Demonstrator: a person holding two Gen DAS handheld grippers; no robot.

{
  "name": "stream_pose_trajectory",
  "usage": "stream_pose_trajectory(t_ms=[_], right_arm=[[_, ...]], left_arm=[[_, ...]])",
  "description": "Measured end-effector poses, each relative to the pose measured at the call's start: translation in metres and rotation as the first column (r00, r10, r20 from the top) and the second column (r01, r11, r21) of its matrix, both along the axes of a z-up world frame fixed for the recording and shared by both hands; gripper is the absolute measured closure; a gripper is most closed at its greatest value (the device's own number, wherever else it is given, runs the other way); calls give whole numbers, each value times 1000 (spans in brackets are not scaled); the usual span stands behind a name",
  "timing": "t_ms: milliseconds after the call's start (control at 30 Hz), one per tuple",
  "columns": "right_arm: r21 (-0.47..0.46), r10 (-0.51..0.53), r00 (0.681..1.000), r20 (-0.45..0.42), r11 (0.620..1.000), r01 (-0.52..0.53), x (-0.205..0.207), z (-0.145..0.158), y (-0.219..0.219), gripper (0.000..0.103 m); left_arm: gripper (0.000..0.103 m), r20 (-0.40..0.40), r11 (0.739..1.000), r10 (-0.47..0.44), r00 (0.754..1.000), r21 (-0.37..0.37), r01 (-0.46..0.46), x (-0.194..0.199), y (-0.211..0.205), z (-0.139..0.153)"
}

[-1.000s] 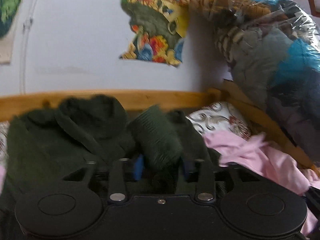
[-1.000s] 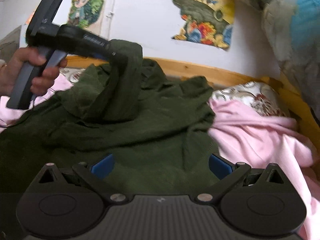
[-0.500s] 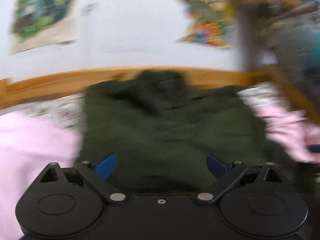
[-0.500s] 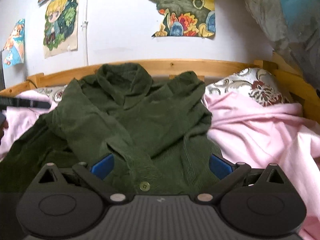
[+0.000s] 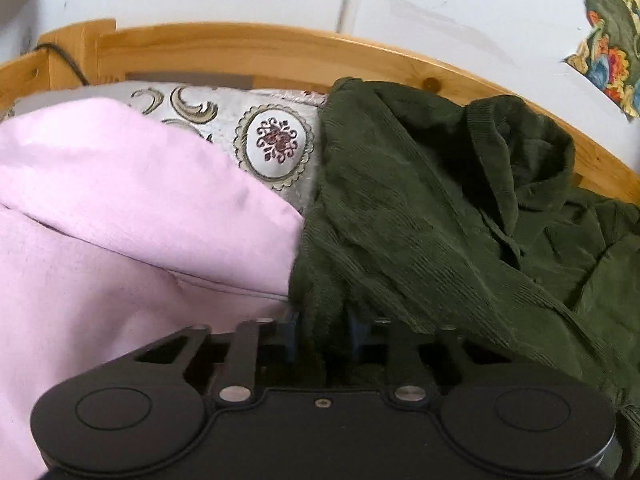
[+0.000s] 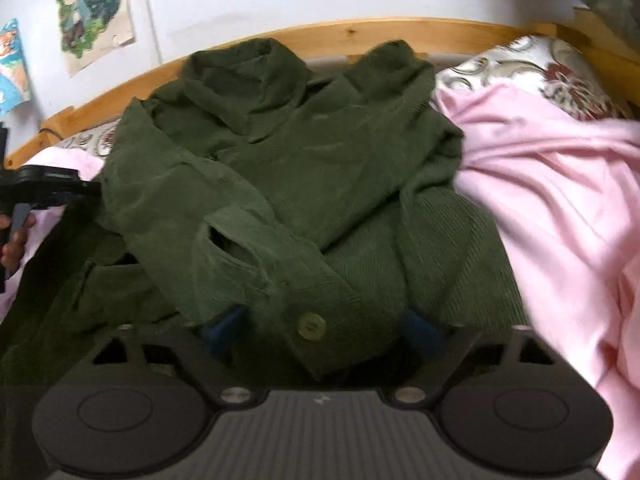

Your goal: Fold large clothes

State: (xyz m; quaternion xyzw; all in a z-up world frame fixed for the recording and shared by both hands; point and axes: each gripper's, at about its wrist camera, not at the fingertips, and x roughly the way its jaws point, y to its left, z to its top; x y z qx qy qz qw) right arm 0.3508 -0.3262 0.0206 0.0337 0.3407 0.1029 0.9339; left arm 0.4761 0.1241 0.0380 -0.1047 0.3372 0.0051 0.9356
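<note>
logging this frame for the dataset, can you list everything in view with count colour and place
corduroy jacket: one, dark green, lying on the bed, collar toward the headboard
button: one, olive, on the jacket's near edge
sheet: one, pink, over the bed on both sides of the jacket
patterned pillow: at least one, white with dark red motifs, by the headboard
headboard: one, light wood, along the wall
posters: several, multicoloured, on the white wall
left gripper: black, jaws closing on a fold of jacket
right gripper: black, jaws closing, jacket edge between them
hand: one, partly seen, holding the left gripper's handle
</note>
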Motion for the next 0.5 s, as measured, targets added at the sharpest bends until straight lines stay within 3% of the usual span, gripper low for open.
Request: stream_pose_trajectory(t_ms=[33, 67, 100, 233, 367, 433, 467, 500], right_arm=[[-29, 24, 1000, 4, 999, -24, 0, 4, 5, 56], [-59, 42, 999, 13, 997, -41, -1, 8, 11, 78], [-93, 64, 998, 30, 994, -61, -3, 12, 16, 89], [-203, 158, 975, 155, 971, -125, -12, 48, 33, 95], [-299, 240, 908, 343, 944, -138, -12, 93, 46, 96], [-349, 261, 886, 383, 929, -123, -4, 102, 50, 96], [-374, 265, 887, 378, 920, -116, 4, 100, 51, 95], [-395, 265, 896, 357, 912, -113, 12, 95, 50, 95]], left_arm=[[85, 6, 1000, 5, 1000, -15, -5, -1, 3, 0], [86, 17, 1000, 11, 1000, -28, -11, -4, 7, 2], [87, 32, 999, 20, 999, -39, -18, -8, 11, 4], [89, 86, 993, 58, 995, -105, -48, -21, 31, 15], [92, 106, 992, 76, 991, -105, -65, -24, 47, 19], [93, 96, 991, 97, 991, -104, -86, -20, 52, 15], [100, 98, 990, 109, 989, -105, -98, -19, 53, 13], [99, 99, 988, 123, 988, -108, -112, -19, 54, 11]])
